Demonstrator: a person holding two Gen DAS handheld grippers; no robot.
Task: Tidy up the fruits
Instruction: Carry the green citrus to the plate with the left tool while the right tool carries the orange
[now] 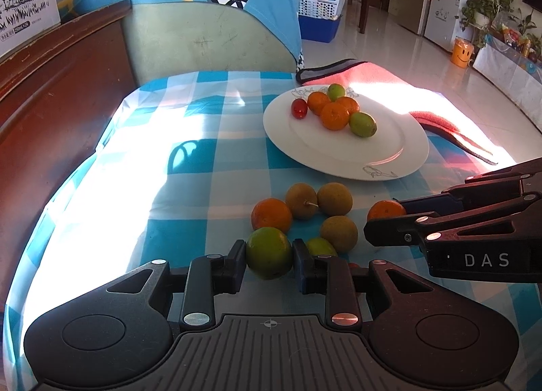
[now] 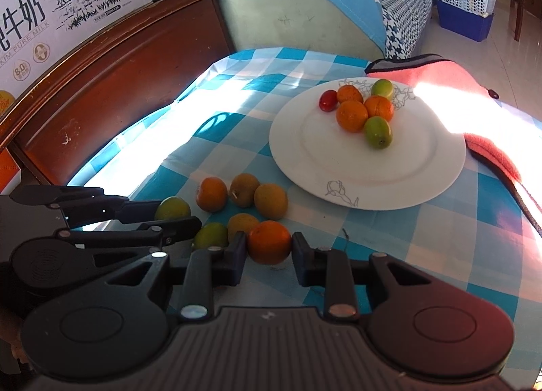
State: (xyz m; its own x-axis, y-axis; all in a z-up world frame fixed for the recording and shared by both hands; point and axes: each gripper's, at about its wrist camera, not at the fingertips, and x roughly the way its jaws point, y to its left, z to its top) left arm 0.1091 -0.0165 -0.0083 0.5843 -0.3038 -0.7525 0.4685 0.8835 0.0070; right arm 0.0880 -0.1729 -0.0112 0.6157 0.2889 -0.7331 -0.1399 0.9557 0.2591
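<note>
- Between our left gripper (image 1: 269,264) fingers (image 1: 237,264): a green fruit (image 1: 269,252), pads at or very near its sides. Right gripper (image 2: 269,257) likewise brackets an orange (image 2: 269,246).
- Both sit in the loose pile on the desk (image 2: 389,255), near the plate (image 2: 366,167).
- We judge them light, round and smooth, prone to rolling; take them across the middle, gentle squeeze.
- Looks: glossy green, bright orange; brown ones (image 1: 335,199) beside them.

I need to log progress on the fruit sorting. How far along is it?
Roughly halfway. Done: six fruits sit on the white plate. In hand: the left gripper has its jaws around a green fruit, and the right gripper around an orange. Left: an orange, three brown fruits and a small green one lie loose on the checkered cloth.
</note>
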